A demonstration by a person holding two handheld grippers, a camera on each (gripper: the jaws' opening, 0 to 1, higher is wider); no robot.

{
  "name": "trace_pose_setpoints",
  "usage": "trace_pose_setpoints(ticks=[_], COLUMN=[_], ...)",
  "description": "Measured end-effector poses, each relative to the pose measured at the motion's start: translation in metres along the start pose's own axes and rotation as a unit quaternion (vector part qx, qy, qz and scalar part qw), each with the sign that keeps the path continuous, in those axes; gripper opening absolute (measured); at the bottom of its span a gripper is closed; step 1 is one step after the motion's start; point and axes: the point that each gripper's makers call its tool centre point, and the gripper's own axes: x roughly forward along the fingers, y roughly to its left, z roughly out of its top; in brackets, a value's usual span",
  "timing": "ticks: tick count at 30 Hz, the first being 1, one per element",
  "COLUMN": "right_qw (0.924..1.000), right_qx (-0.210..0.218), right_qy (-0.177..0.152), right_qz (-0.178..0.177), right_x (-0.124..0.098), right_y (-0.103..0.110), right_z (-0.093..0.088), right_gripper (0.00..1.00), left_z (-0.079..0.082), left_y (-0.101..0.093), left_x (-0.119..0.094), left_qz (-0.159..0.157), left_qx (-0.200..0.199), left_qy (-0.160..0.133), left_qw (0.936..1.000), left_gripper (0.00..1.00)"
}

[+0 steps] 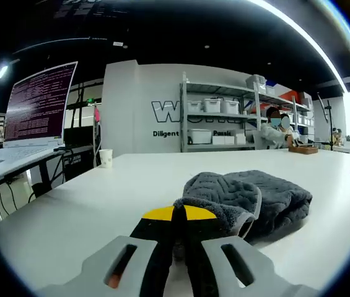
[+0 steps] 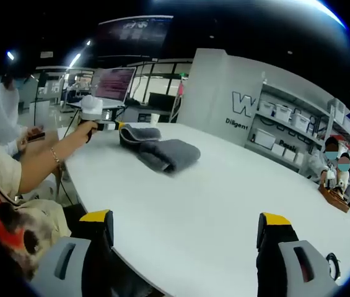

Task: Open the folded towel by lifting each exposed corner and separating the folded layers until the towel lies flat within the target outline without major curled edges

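Left gripper (image 1: pixel 184 218) clamps the grey towel's (image 1: pixel 249 198) near edge on the white table (image 1: pixel 88 204) (right gripper (image 2: pixel 184 232) gapes, well apart), so lifting may drag both layers together.

A white table (image 2: pixel 224 192) carries a folded grey towel (image 2: pixel 159 148) and a paper cup (image 1: pixel 105 158).

I'm looking low and close over the towel (image 1: pixel 249 201) in left gripper view; right gripper view is facing it from well back across the table (image 2: pixel 224 204).
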Motion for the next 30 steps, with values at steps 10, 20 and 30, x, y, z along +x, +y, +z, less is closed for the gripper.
trace_pose_setpoints(ticks=[10, 20, 30], right_qw=[1.0, 1.0, 1.0], right_qx=[-0.002, -0.001, 0.001], right_qy=[-0.002, 0.003, 0.002], right_qz=[0.007, 0.007, 0.005], right_x=[0.005, 0.006, 0.006], right_y=[0.004, 0.003, 0.002], right_z=[0.002, 0.0, -0.001], right_gripper=[0.99, 0.99, 0.99], left_z=[-0.018, -0.027, -0.018], left_y=[0.024, 0.03, 0.014], left_x=[-0.004, -0.009, -0.031], left_qz=[0.03, 0.031, -0.008], left_qx=[0.033, 0.047, 0.044], left_qy=[0.04, 0.054, 0.052], left_qw=[0.9982, 0.997, 0.9976], left_gripper=[0.03, 0.08, 0.34])
